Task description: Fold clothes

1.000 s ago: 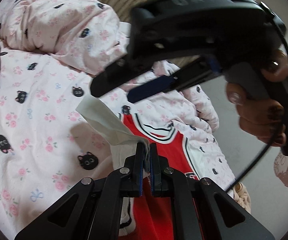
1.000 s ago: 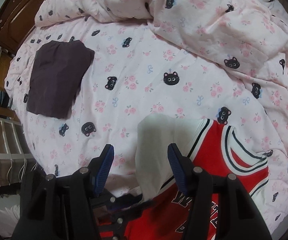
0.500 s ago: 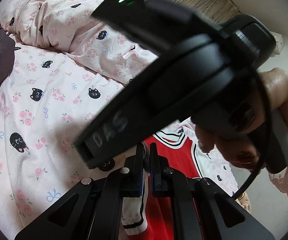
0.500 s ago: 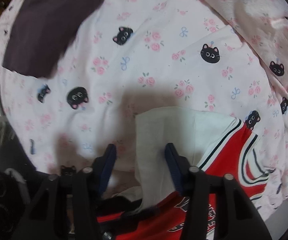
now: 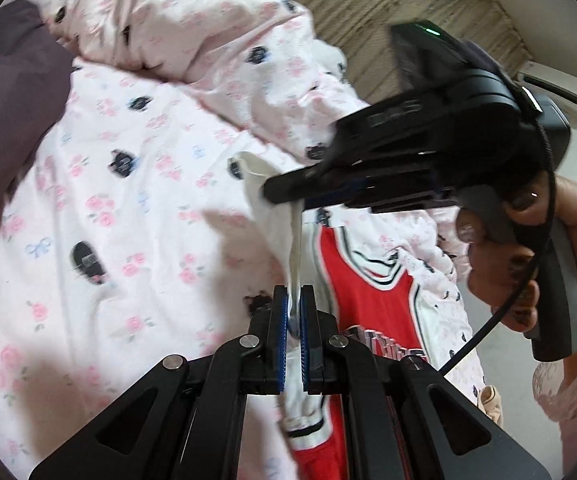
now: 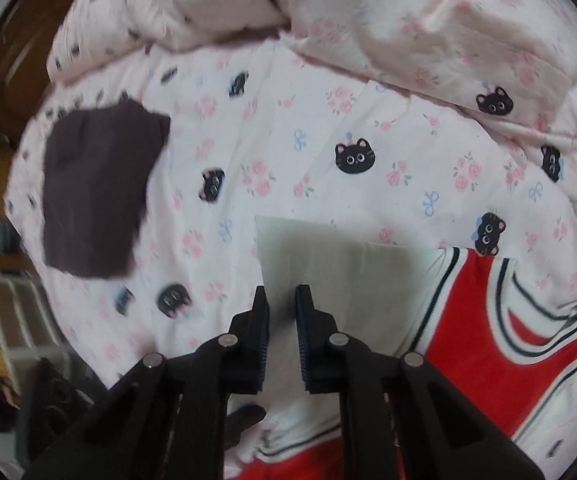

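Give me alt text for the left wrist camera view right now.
The left gripper pinches the white edge of a red jersey, lifted off a pink cat-print bedsheet. The right gripper, held in a hand, clamps the same edge farther along.

The bedsheet (image 6: pixel 368 128) is pale pink, printed all over with black cat faces, pink roses and small blue bows. On it lies a jersey (image 6: pixel 488 340), red with white panels and thin black-and-white striped trim; its folded-back flap shows a plain off-white inside. To the left of the jersey sits a folded garment (image 6: pixel 96 192) in a flat dark purplish brown. Both grippers are black with blue pads.
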